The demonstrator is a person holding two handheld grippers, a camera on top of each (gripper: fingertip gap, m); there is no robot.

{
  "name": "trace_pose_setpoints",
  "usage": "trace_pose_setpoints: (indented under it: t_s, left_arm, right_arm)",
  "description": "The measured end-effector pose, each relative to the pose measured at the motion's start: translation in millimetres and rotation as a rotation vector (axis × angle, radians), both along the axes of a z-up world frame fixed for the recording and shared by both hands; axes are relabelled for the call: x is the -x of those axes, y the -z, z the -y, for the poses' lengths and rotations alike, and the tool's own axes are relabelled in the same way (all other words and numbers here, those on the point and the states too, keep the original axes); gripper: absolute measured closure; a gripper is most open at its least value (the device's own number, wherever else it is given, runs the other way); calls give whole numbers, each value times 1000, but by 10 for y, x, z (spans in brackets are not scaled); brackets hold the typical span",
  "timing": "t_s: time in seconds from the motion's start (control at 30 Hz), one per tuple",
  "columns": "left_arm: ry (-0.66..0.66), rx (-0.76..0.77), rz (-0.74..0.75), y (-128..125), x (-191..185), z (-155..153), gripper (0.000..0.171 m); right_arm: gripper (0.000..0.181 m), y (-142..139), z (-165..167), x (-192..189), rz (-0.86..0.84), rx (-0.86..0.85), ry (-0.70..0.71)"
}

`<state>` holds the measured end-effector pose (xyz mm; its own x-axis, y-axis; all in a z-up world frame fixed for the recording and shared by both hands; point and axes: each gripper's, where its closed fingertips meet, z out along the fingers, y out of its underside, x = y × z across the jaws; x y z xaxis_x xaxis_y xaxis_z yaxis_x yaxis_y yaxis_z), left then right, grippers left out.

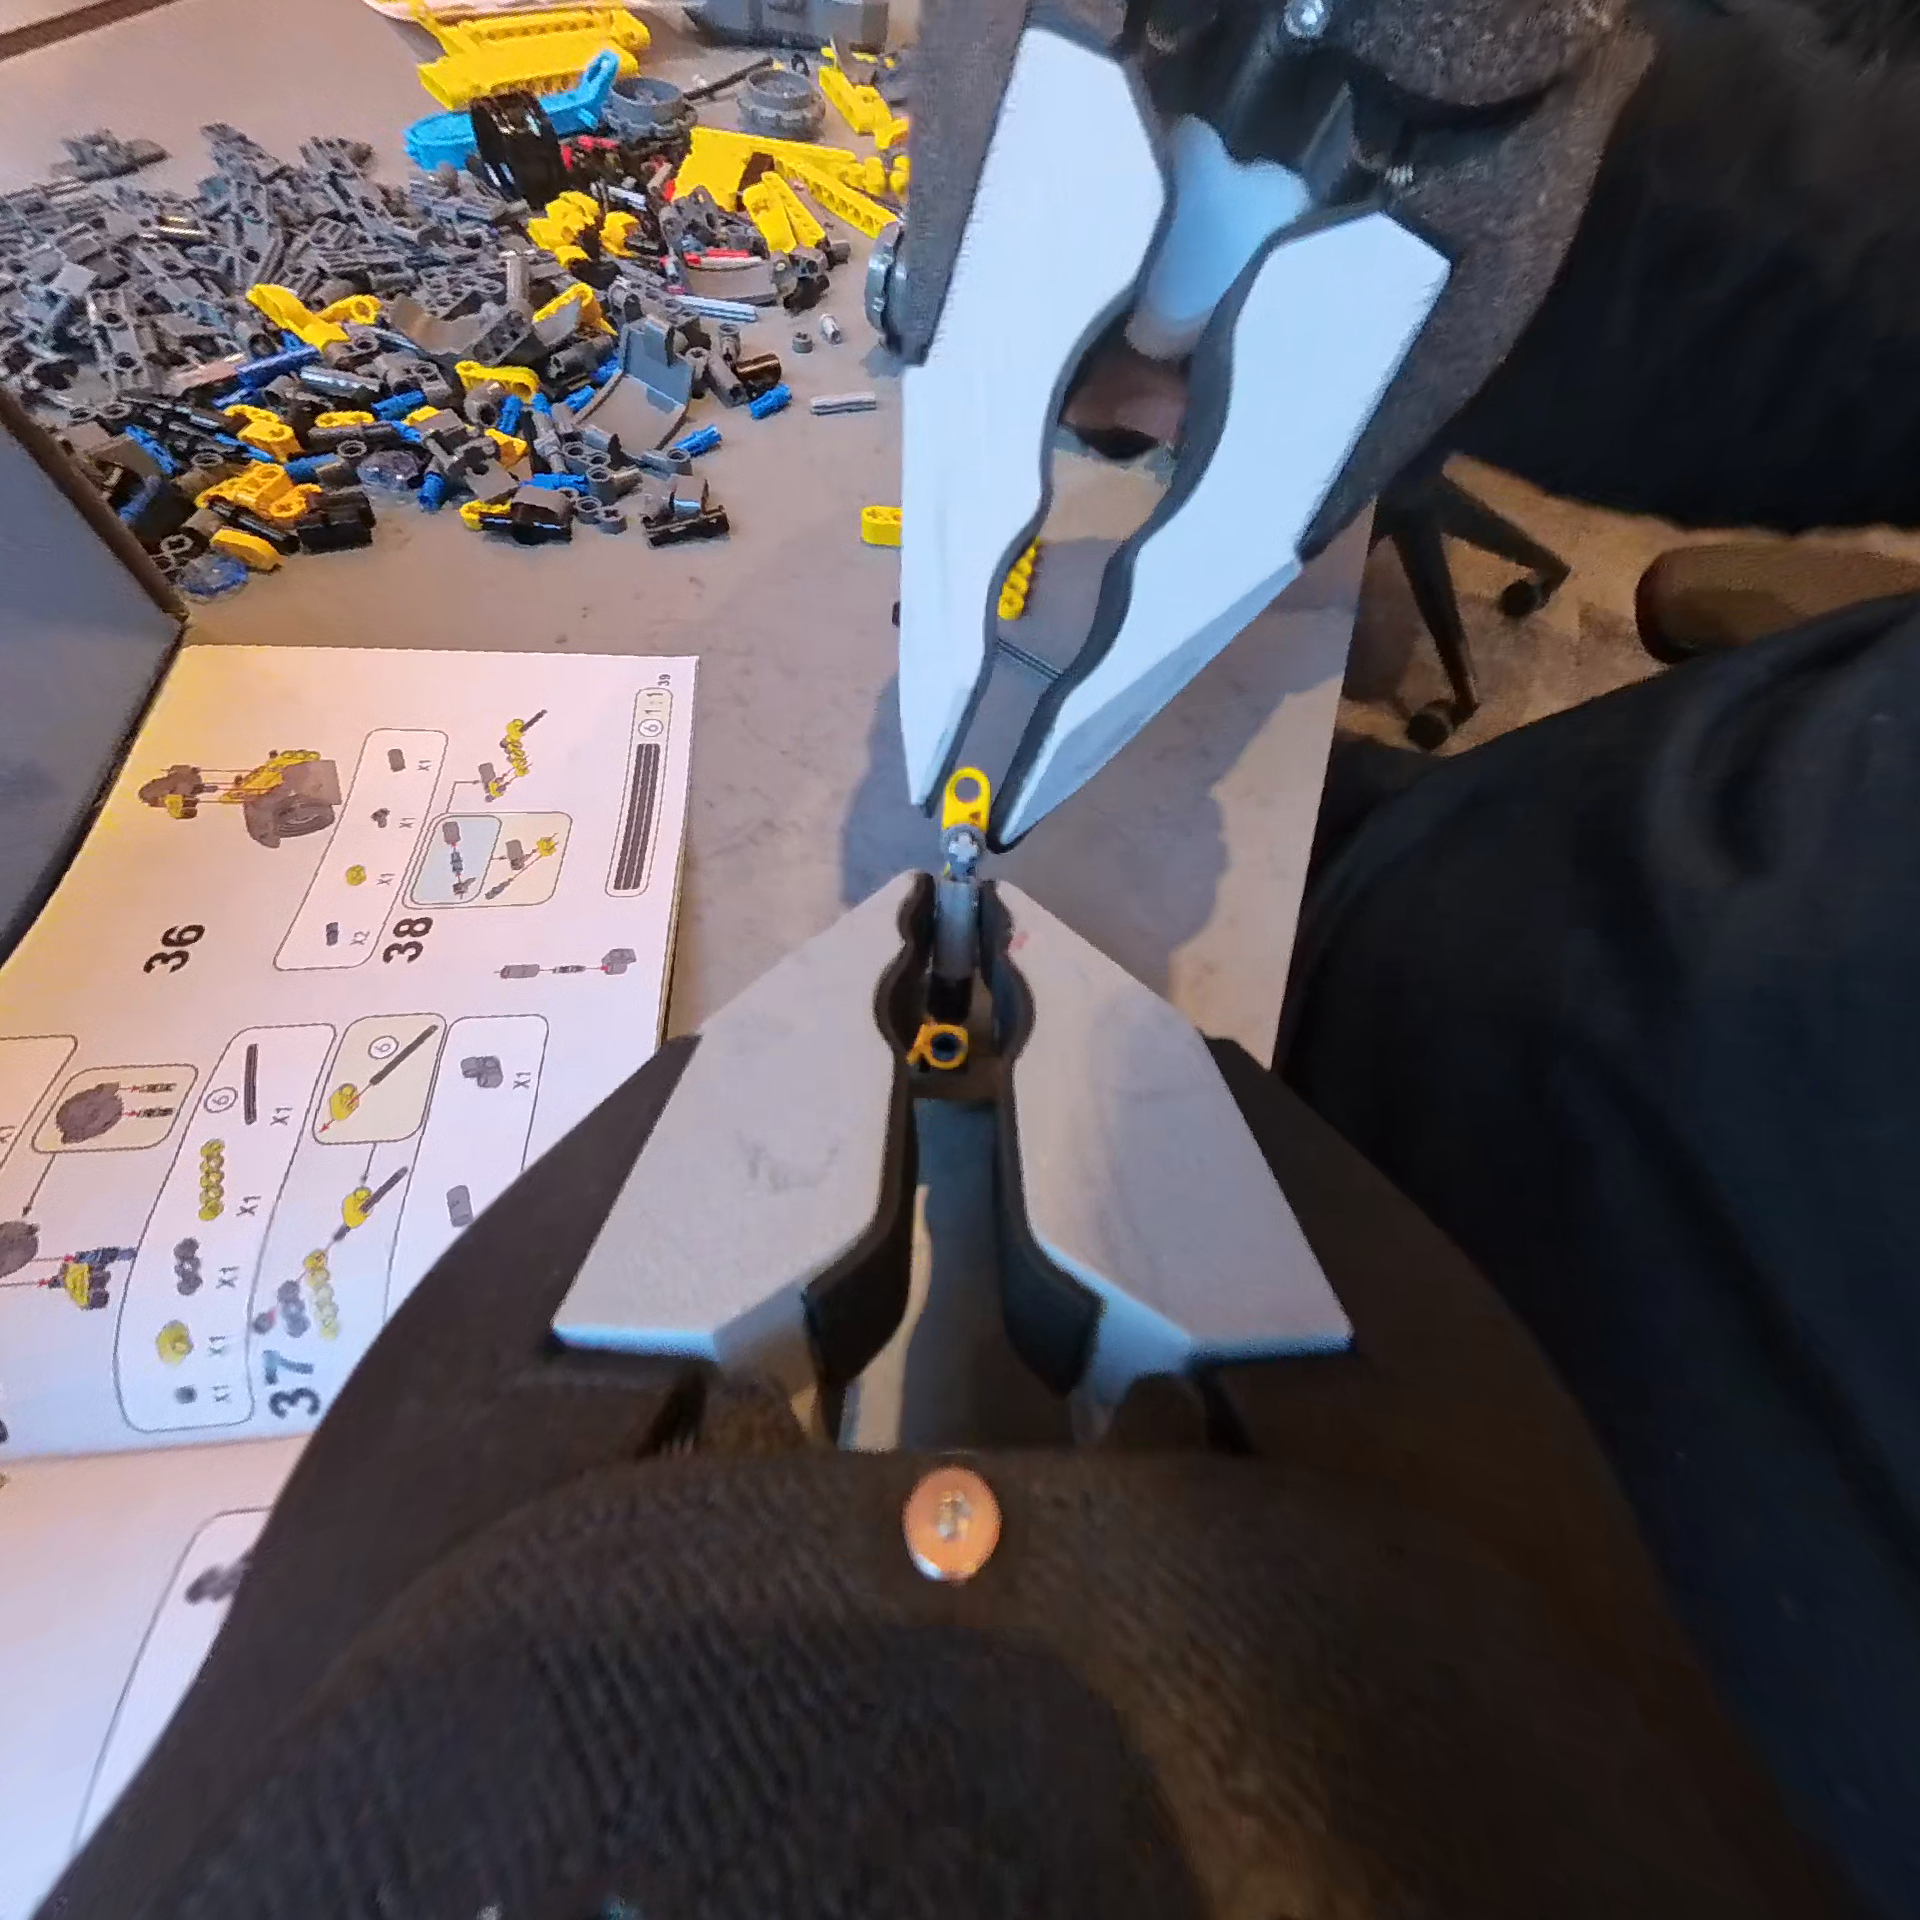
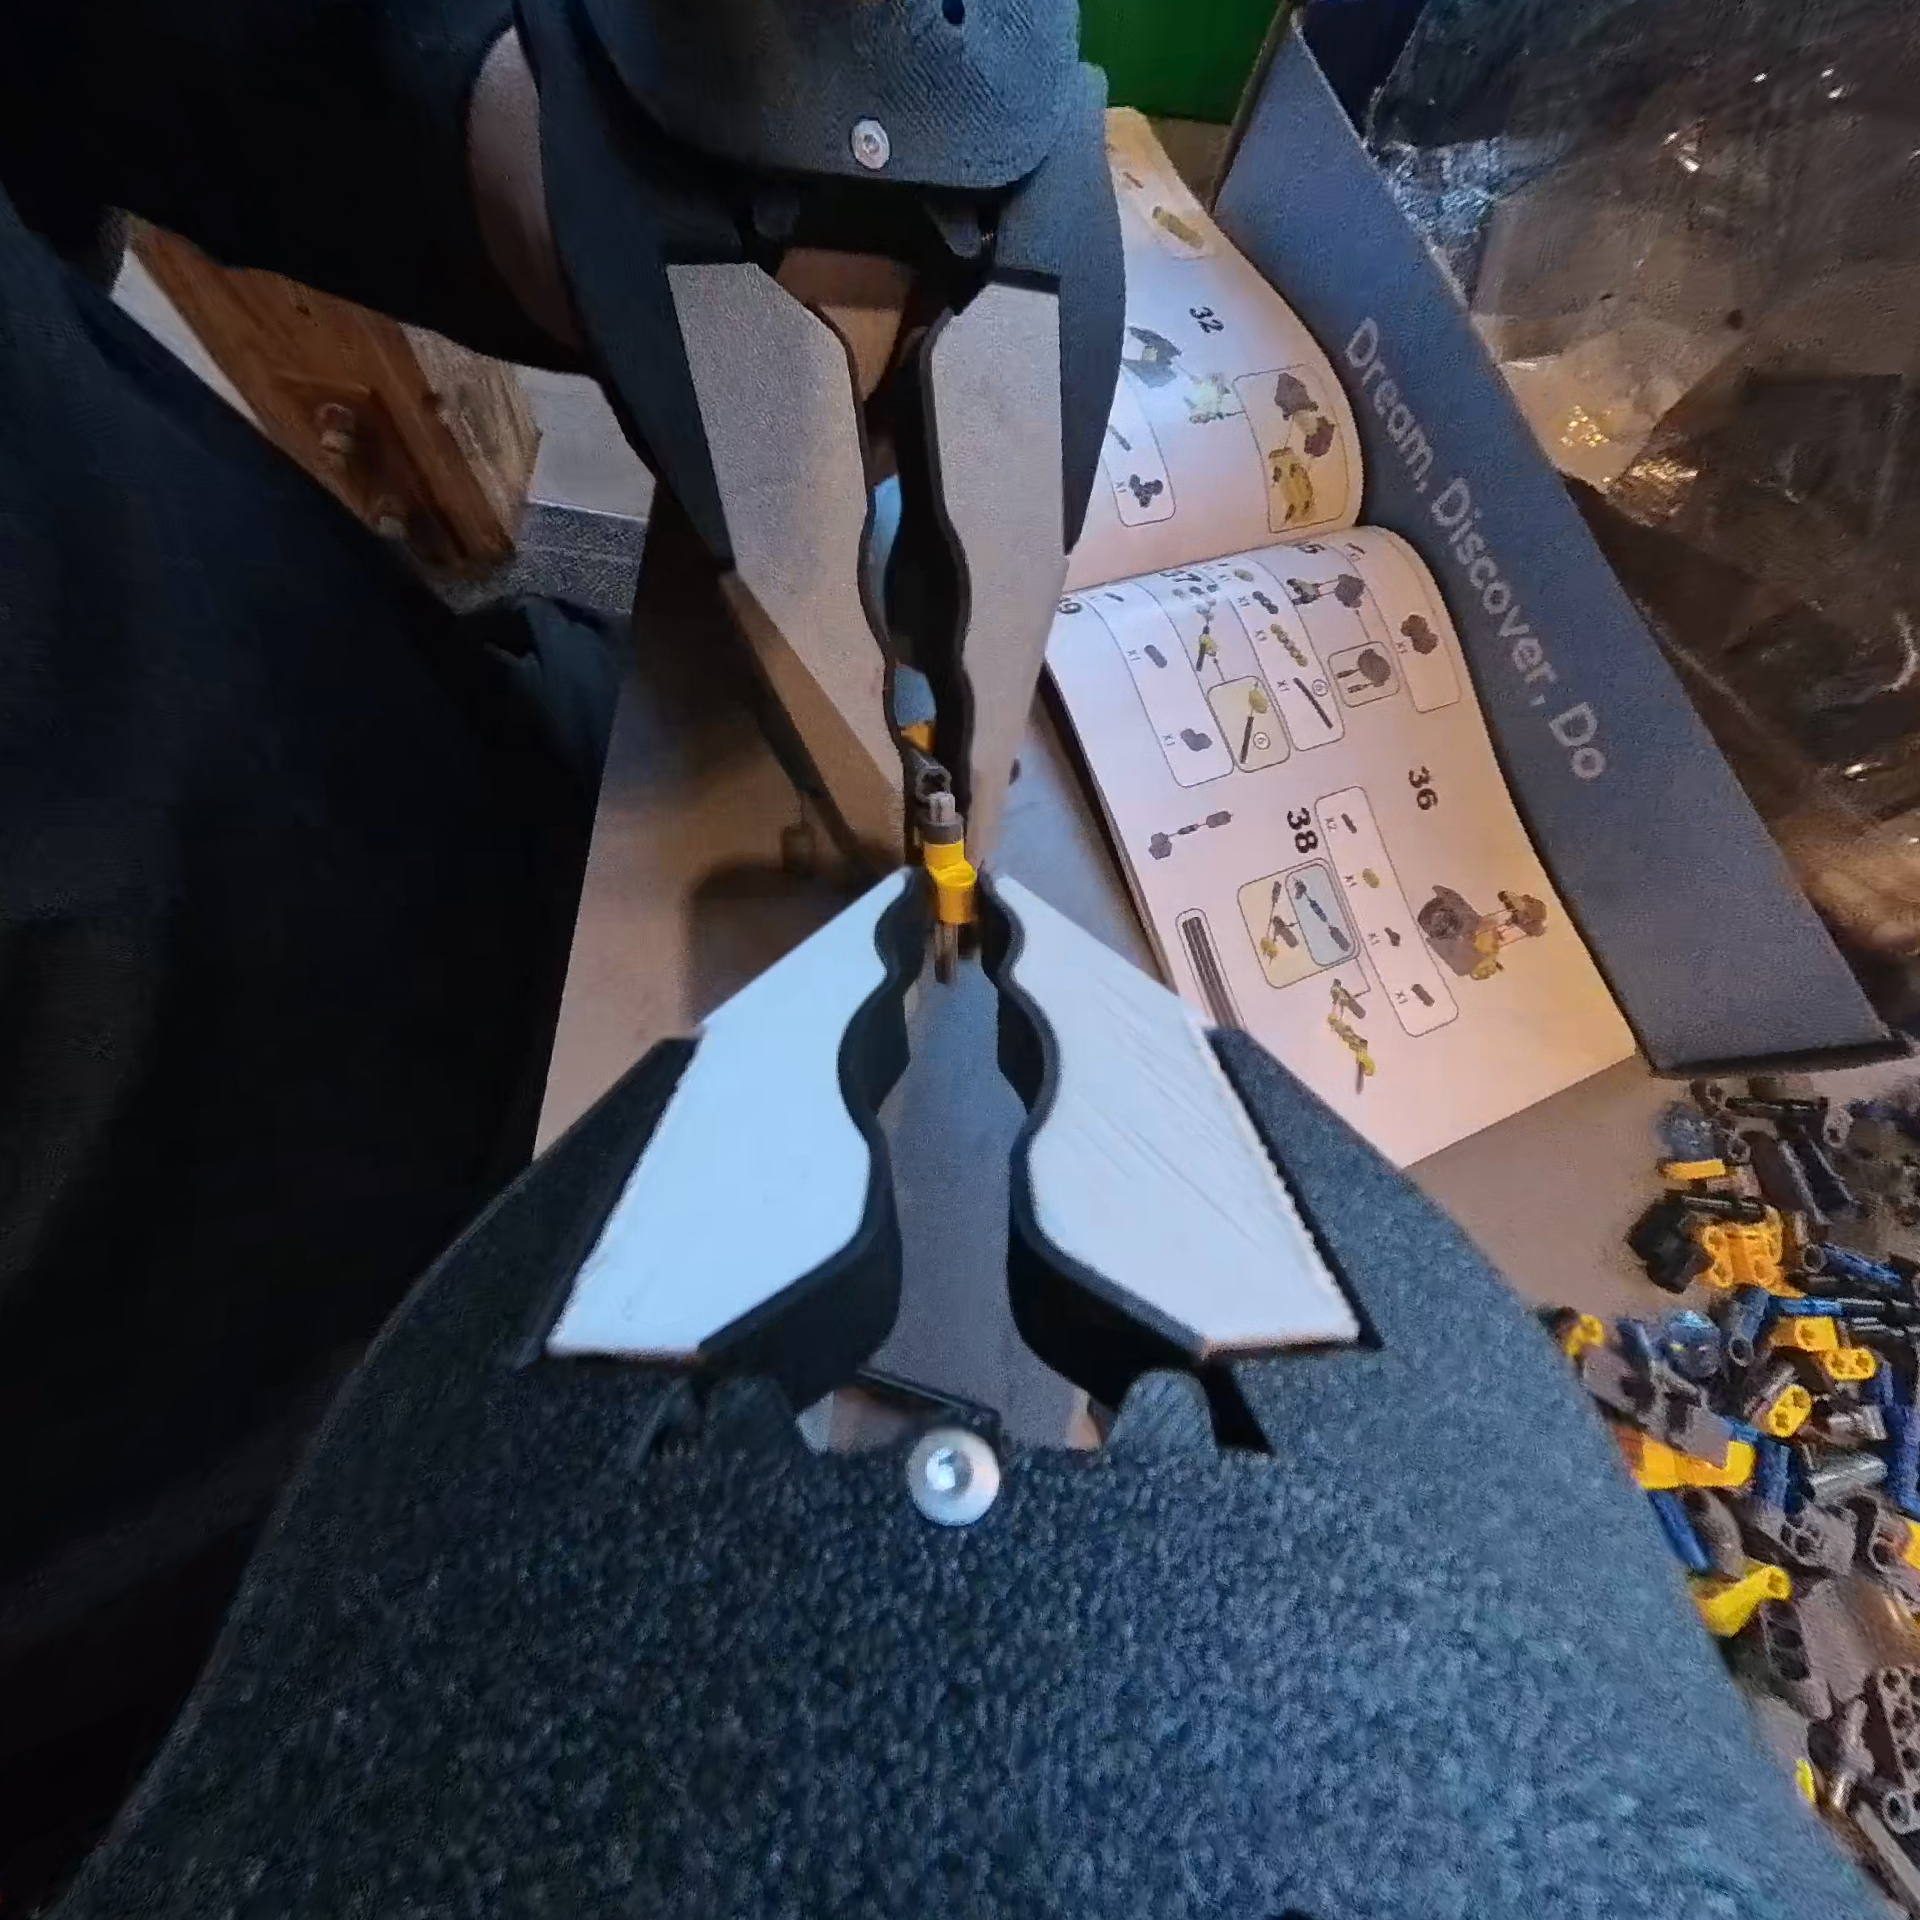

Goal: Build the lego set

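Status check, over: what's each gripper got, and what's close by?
Left gripper shut on grey axle piece. Right gripper shut on yellow connector, meeting it tip to tip. Open instruction booklet and loose brick pile alongside on table.

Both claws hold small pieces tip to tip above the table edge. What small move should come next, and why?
Probably ease the right claw straight toward the left claw. It grips a yellow connector whose end already meets the grey axle in the left claw, and both look in line, so a gentle push should seat it.
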<state>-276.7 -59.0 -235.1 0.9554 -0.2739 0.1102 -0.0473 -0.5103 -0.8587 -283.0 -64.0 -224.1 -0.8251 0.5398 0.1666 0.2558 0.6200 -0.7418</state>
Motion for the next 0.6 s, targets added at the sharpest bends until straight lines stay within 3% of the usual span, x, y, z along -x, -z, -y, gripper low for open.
trace_pose_setpoints:
  t_s: [0.3,0.6]
  left_arm:
    - [90,148,-359,96,-24,-65,166]
    - [186,231,-358,170,-13,-159,165]
  right_arm:
    - [168,103,-98,-109,141,-252,-100]
    - [174,163,-168,-83,227,-269,-68]
